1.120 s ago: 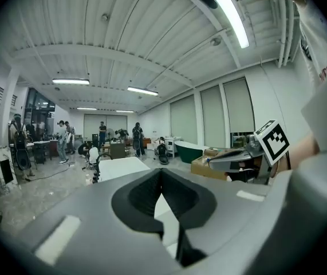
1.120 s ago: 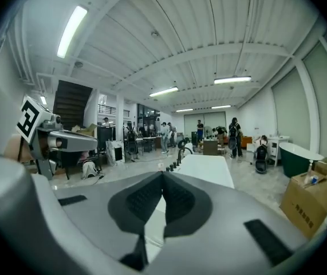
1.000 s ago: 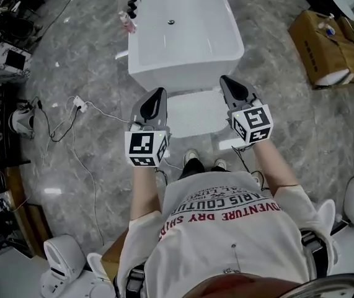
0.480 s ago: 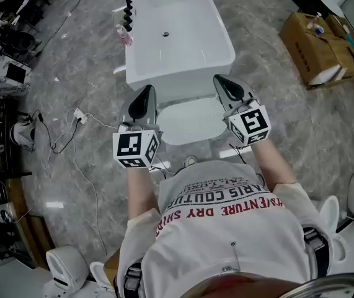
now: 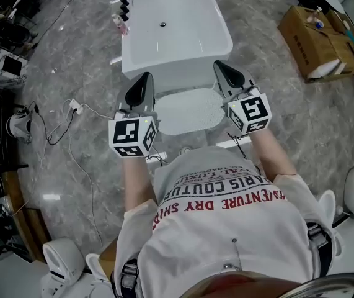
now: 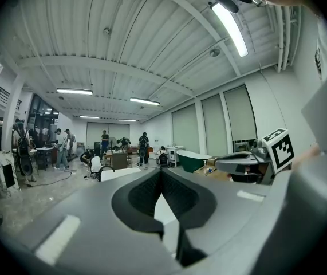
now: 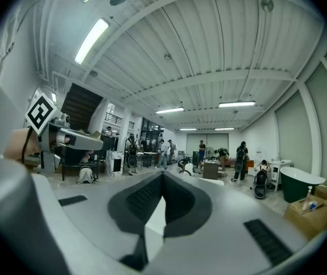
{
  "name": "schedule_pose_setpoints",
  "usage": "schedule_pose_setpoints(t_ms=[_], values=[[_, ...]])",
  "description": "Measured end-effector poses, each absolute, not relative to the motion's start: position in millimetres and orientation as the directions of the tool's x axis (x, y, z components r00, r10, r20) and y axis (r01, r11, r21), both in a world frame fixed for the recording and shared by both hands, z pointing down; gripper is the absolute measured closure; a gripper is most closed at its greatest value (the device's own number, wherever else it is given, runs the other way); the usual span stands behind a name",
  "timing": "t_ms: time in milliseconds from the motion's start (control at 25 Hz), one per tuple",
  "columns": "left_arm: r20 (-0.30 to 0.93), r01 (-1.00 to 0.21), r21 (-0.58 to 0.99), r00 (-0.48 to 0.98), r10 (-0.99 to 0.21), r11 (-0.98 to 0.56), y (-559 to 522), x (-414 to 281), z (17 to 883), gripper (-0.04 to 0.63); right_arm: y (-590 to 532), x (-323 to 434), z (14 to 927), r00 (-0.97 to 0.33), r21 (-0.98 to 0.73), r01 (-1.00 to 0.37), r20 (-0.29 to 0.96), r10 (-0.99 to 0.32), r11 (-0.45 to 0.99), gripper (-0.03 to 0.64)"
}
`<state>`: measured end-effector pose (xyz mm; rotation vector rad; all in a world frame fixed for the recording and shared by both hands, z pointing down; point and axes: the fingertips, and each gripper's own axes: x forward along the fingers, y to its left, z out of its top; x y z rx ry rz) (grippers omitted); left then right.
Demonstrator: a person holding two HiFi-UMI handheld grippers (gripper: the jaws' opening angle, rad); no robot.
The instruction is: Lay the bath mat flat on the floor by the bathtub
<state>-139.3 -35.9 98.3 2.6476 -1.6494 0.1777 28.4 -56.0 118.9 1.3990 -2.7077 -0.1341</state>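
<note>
Bath mat (image 5: 189, 109), pale w/ dotted texture, lies flat on grey marble floor (image 5: 84, 61), just beside near end of white bathtub (image 5: 170, 36). In head view, left gripper (image 5: 143, 82) shows over mat's left edge and right gripper (image 5: 223, 70) over its right edge, both pointing twd tub. Both sets of jaws clenched tip to tip, nothing btwn them. Person stands just behind mat. Cardboard box (image 5: 316, 39) sits well apart on the right; cables (image 5: 71, 126) trail across floor on the left.
</note>
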Motion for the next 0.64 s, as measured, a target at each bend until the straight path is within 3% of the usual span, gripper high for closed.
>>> schedule_pose_setpoints(t_ms=[640], values=[[0.054,-0.899,-0.058,0.431,-0.901,-0.434,-29.1,-138.4,88.7,0.583,-56.7,36.8,114.2,-0.561,0.146,-0.816,0.033,-0.827,0.559,0.609]])
